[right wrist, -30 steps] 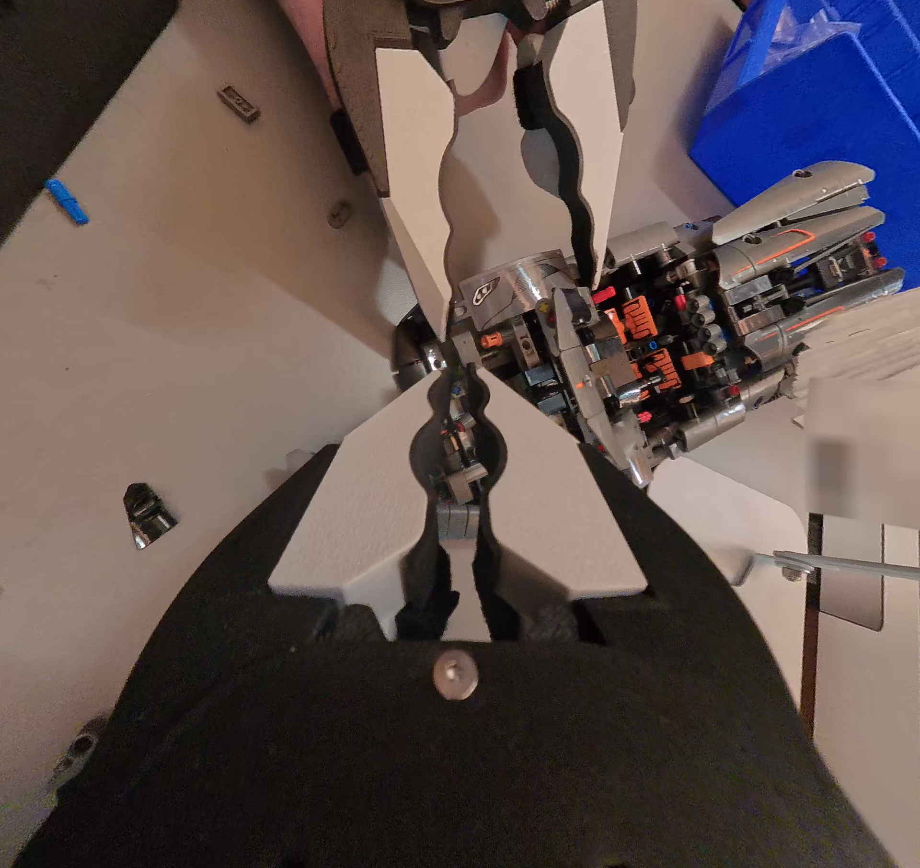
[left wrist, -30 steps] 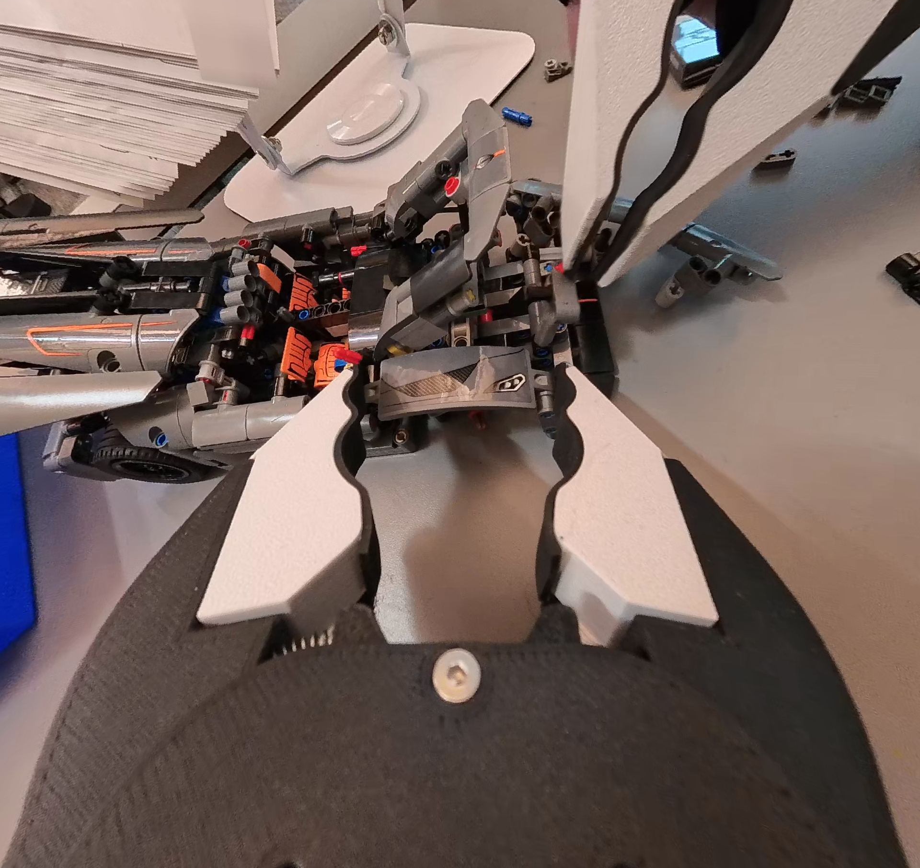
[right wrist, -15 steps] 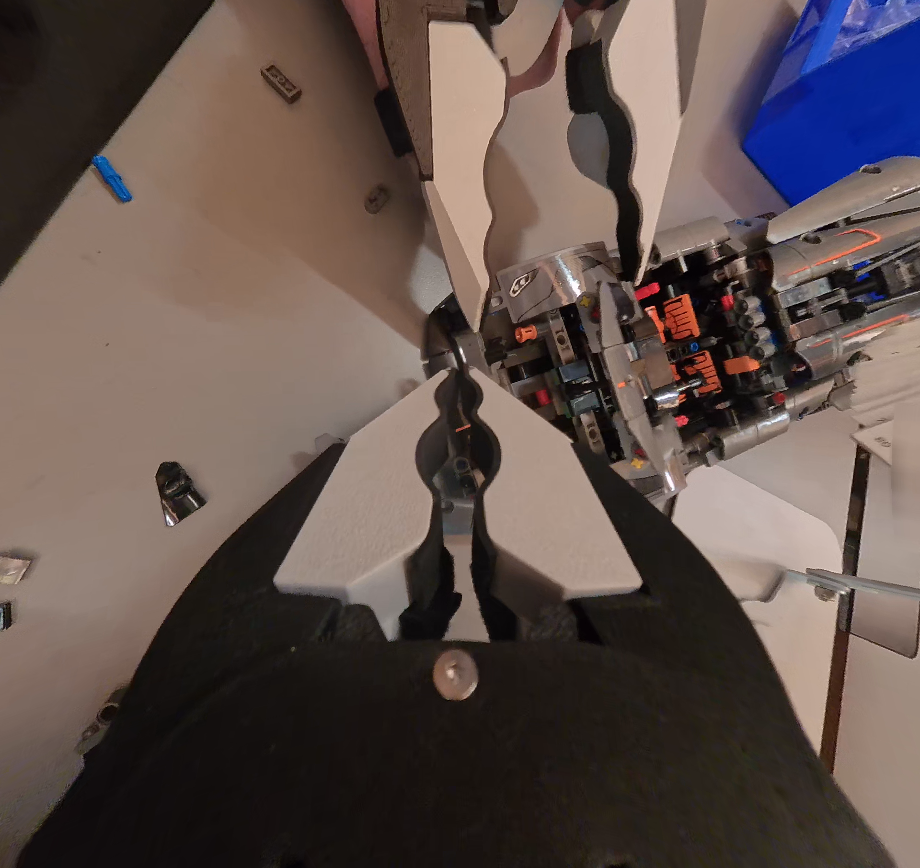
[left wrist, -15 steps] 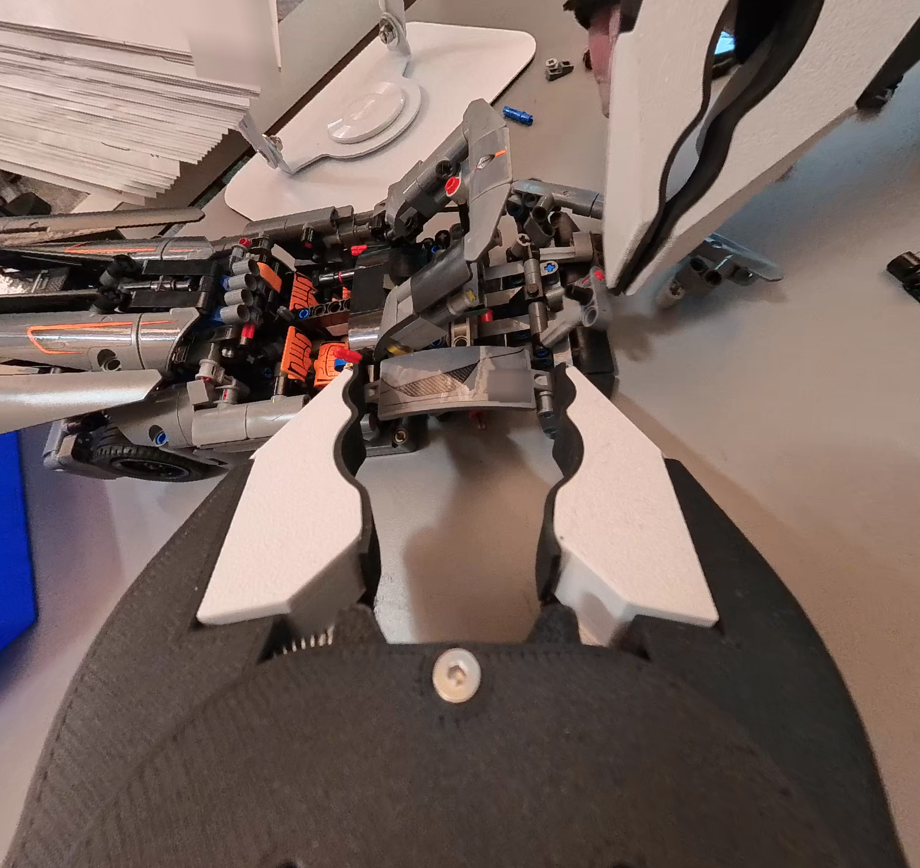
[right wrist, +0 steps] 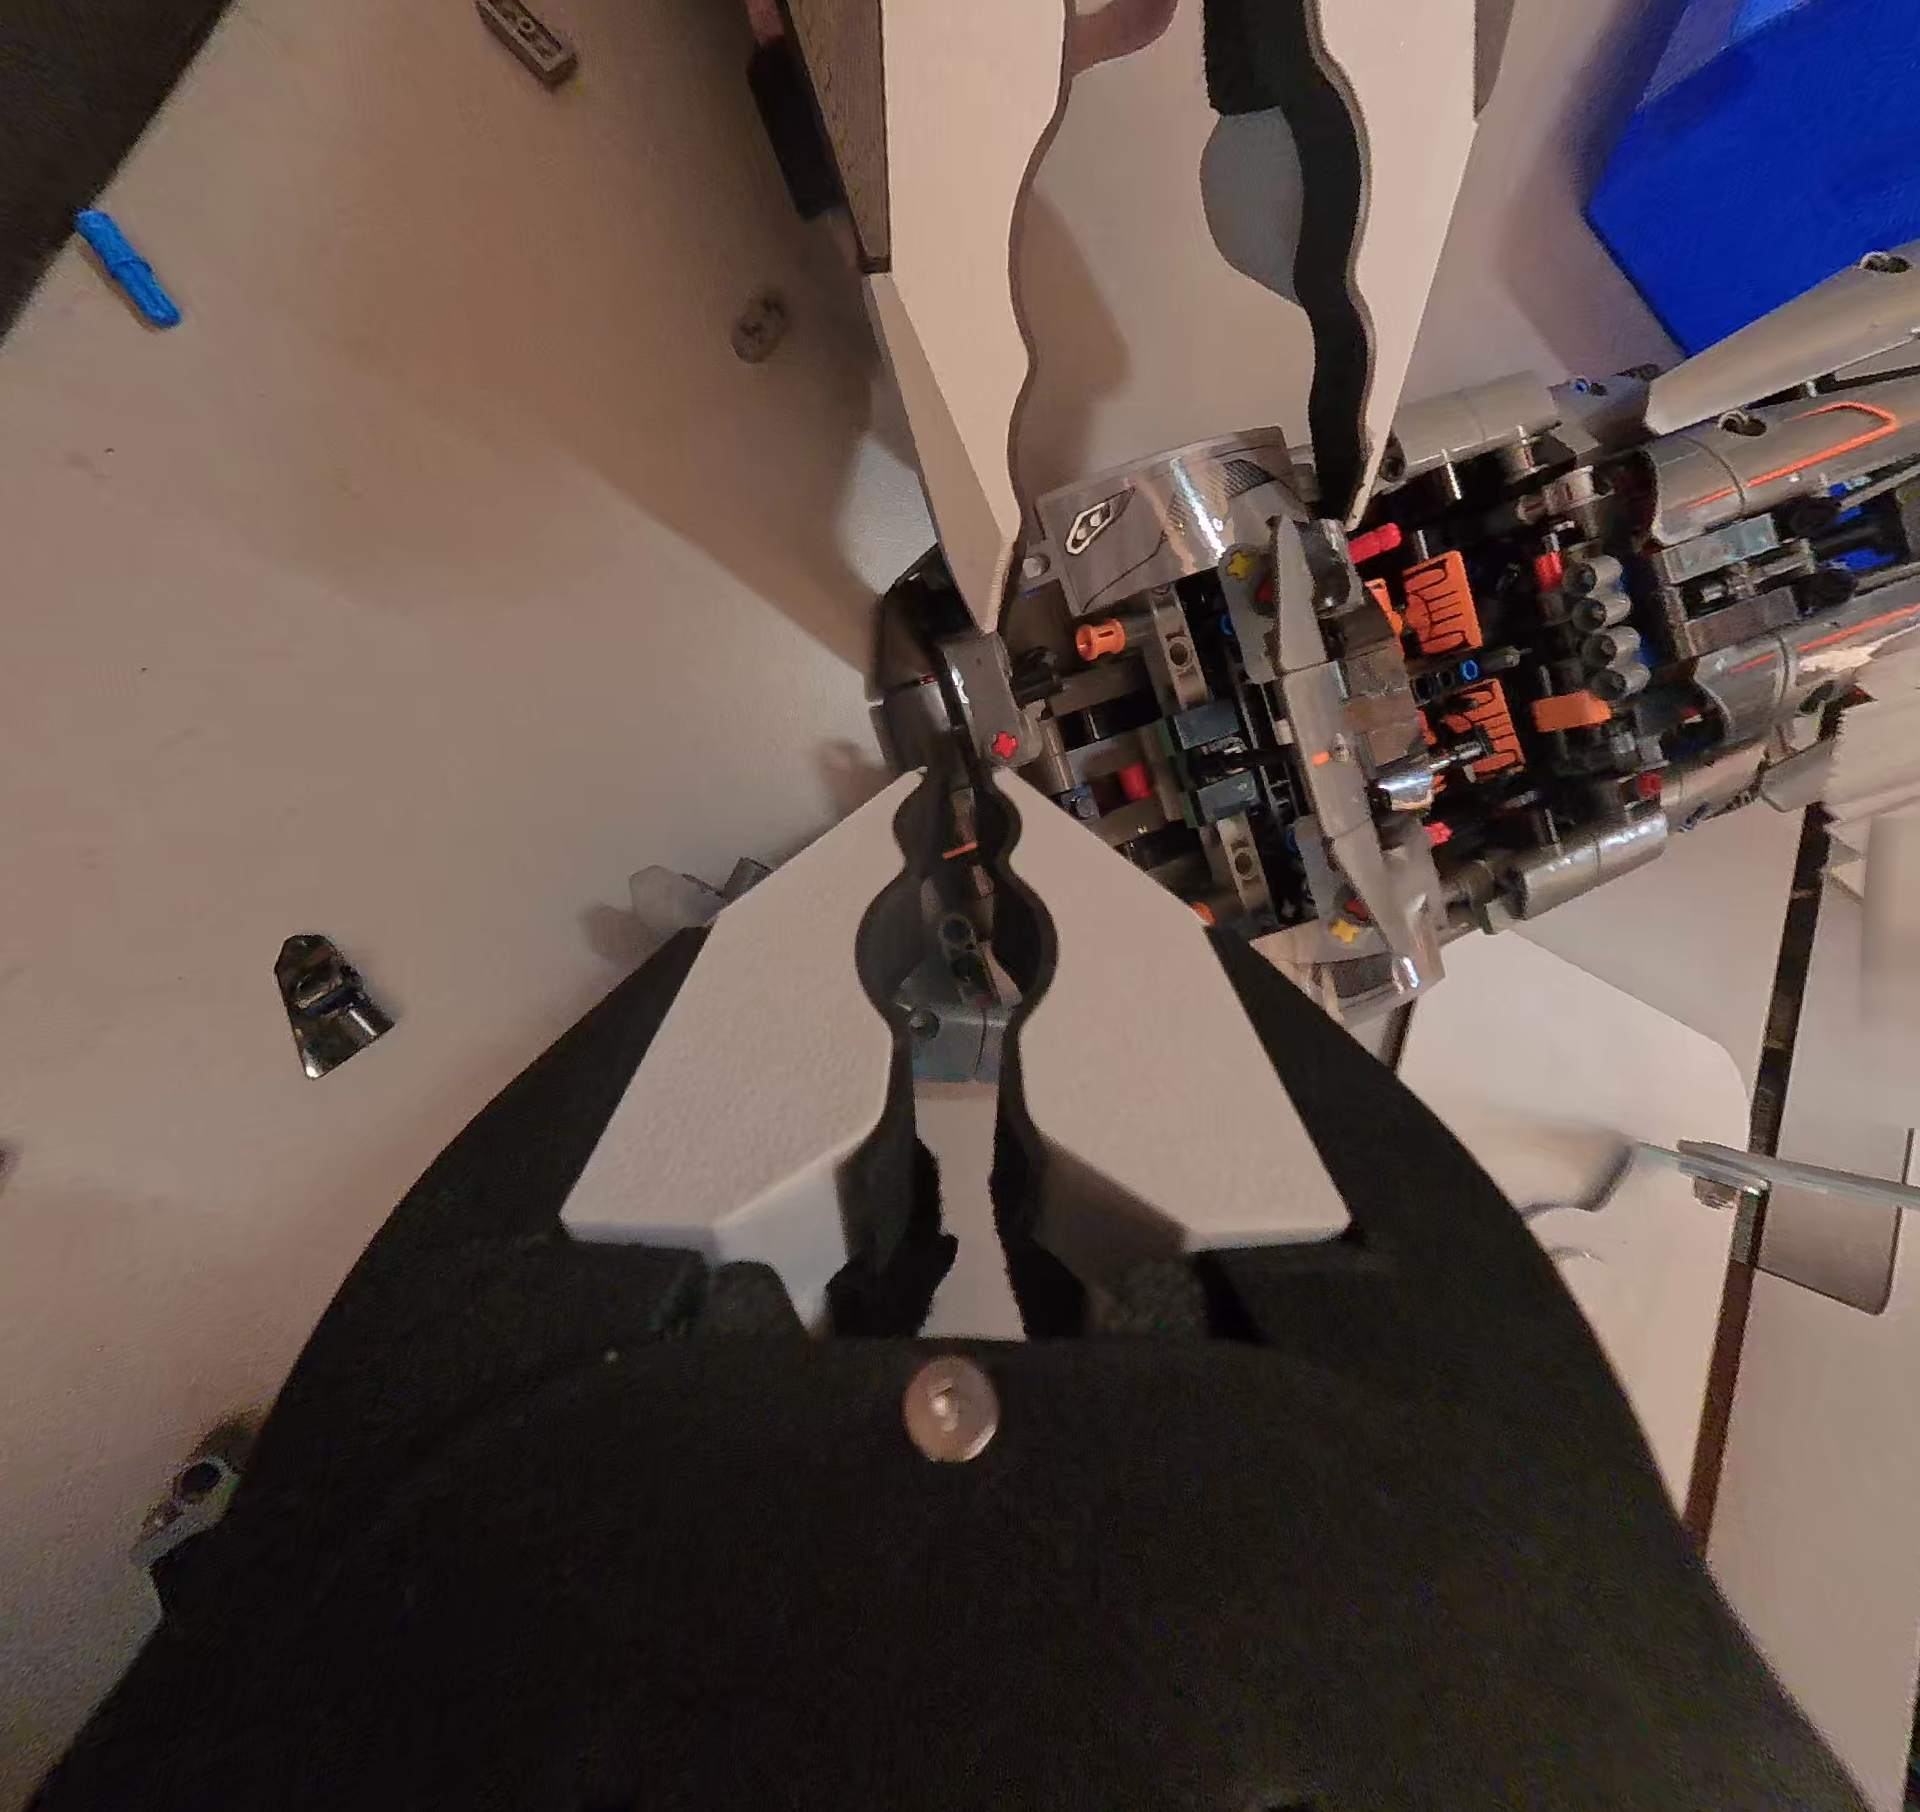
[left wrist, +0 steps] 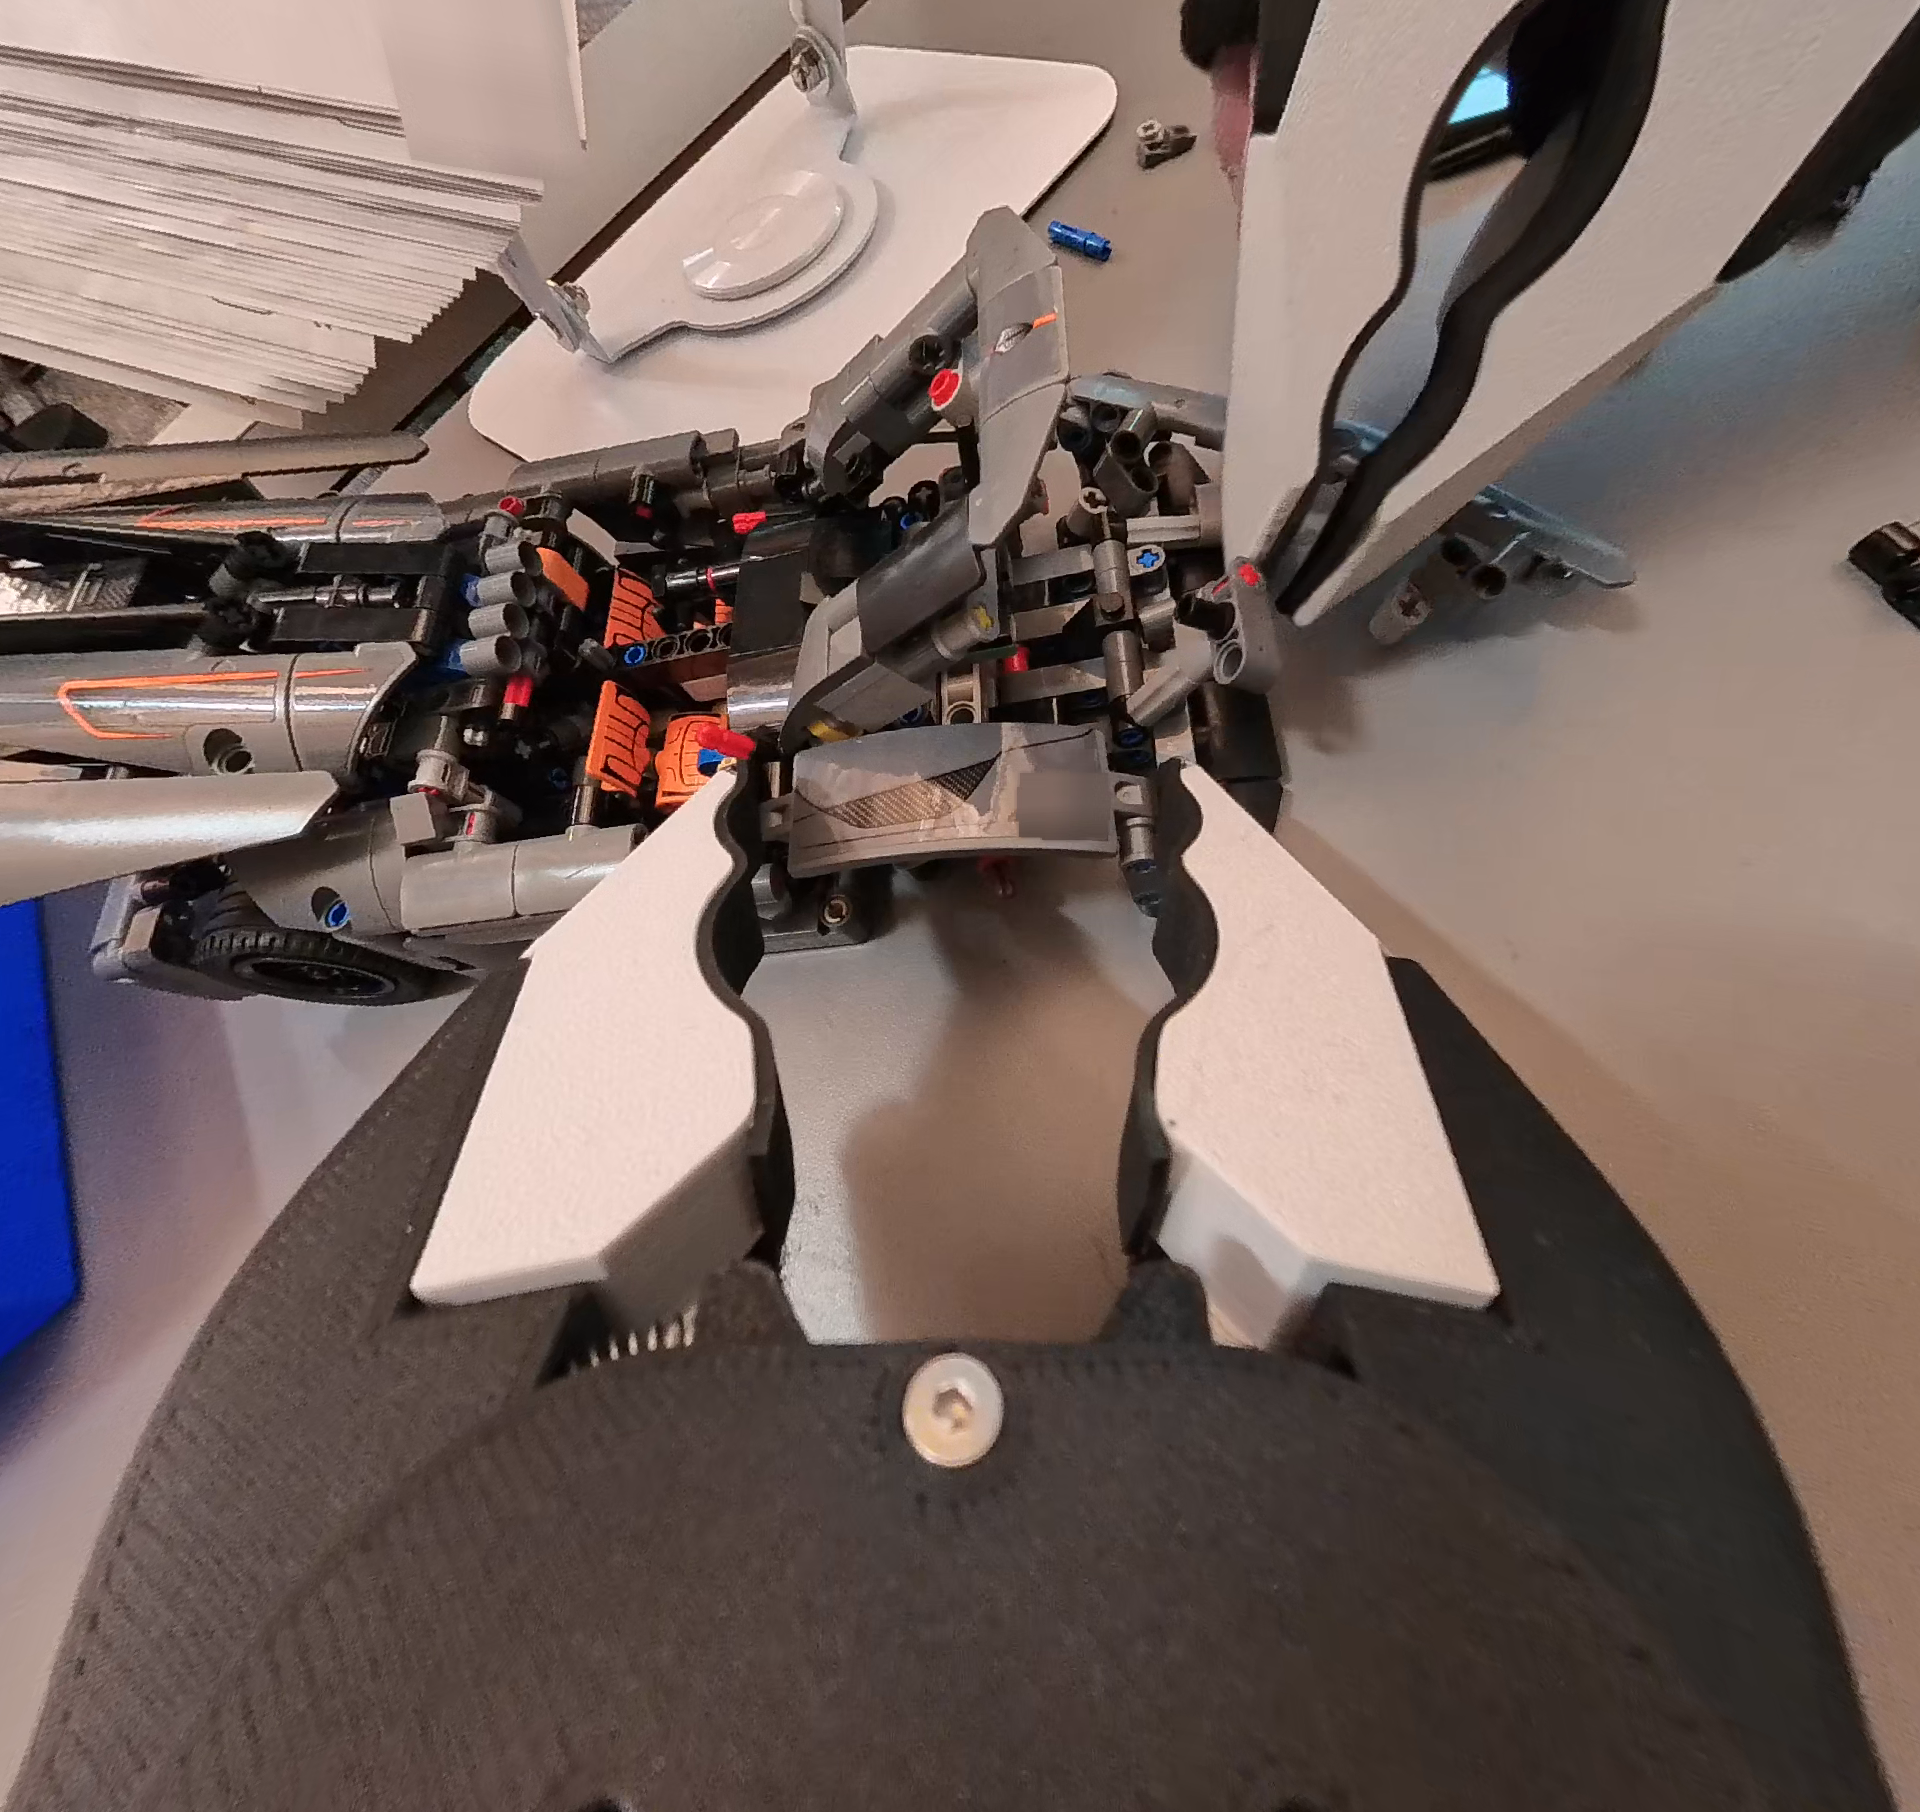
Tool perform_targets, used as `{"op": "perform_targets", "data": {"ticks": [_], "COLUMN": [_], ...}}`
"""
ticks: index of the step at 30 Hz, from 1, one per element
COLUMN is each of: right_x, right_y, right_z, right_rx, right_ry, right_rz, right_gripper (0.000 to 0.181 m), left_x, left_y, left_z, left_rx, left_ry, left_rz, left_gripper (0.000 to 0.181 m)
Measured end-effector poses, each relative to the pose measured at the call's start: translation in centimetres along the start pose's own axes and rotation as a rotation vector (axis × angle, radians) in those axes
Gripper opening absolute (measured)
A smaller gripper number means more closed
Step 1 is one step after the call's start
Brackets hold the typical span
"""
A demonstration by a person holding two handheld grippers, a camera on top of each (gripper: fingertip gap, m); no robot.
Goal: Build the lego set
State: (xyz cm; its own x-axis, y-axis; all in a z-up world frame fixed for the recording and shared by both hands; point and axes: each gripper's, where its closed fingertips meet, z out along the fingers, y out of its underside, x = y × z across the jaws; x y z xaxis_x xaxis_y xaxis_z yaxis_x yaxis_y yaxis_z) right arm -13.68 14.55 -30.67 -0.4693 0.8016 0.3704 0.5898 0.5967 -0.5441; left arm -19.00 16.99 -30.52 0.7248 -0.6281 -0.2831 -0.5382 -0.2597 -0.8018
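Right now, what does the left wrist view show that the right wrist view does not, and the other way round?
Only the left wrist view shows the stack of paper and the car's black wheel. Only the right wrist view shows the dark piece gripped in the right gripper and a loose brown plate. Both show the lego car, the left gripper bracketing its curved grey panel, and the white stand base.

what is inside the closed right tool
A dark grey lego piece sits clamped in the right tool, with pin holes showing and a thin orange mark near the tips. The fingers cover its sides, so its full shape cannot be seen.
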Motion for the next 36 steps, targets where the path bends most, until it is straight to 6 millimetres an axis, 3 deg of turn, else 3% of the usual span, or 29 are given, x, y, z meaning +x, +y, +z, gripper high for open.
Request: {"op": "perform_targets", "data": {"ticks": [6,24,36], "right_x": [-0.9,0.8,2.1], "right_y": [-0.8,-0.5,-0.9], "right_z": [-0.2,0.4,-0.5], "right_rx": [0.036,0.029,0.062], "right_ry": [-0.052,0.057,0.112], "right_rz": [-0.009,0.013,0.037], "right_gripper": [0.0,0.003,0.009], "left_x": [0.0,0.0,0.0], "left_y": [0.0,0.0,0.0], "left_z": [0.0,0.0,-0.1], "left_rx": [0.0,0.0,0.0], "left_ry": [0.0,0.003,0.004], "left_rz": [0.0,0.0,0.001], "left_gripper": [0.073,0.073,0.073]}}
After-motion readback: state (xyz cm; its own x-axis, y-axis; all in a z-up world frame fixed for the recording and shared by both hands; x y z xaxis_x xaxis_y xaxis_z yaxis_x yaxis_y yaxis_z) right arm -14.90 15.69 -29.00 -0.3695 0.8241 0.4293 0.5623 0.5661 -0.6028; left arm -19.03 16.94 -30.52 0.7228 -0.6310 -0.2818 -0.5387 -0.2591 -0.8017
